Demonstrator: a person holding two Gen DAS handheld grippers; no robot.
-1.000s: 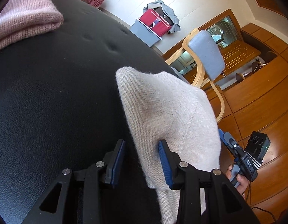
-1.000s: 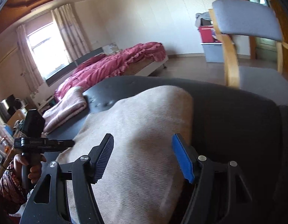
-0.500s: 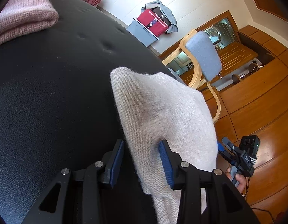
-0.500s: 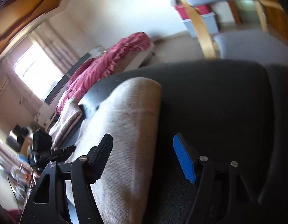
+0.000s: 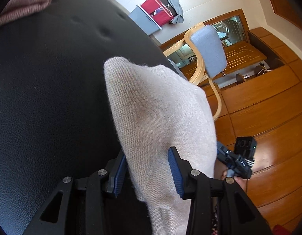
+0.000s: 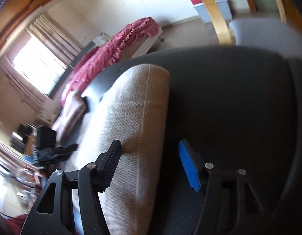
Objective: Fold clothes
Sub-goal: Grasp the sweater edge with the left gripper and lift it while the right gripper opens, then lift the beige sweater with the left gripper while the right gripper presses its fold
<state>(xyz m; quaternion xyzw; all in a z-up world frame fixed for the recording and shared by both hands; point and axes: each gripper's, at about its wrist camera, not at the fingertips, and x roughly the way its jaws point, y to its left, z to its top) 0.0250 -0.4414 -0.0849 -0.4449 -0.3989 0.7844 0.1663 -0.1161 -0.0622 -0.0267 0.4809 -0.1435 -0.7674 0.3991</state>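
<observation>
A beige knit garment [image 5: 156,105] lies folded on a black leather seat [image 5: 53,88], with its near end hanging over the front edge. My left gripper [image 5: 146,154] is open and straddles the garment's left edge, with knit fabric between its blue pads. In the right wrist view the same garment [image 6: 135,101] runs away from me across the seat [image 6: 229,98]. My right gripper [image 6: 149,145] is open over the garment's right edge, one finger above the fabric and the other above bare leather. Each view shows the other gripper in a person's hand, the right [image 5: 237,162] and the left [image 6: 53,148].
A folded pink sweater [image 5: 23,4] rests at the far left of the seat. A wooden chair with grey cushions [image 5: 207,51] stands beyond the seat on the wood floor. A bed with red bedding [image 6: 115,47] and a red case on a grey box [image 5: 156,9] are farther off.
The right wrist view has rolled and shifted right, so the garment's right edge now sits between its fingers. The left gripper has crept slightly forward along the fabric. Both stayed open.
</observation>
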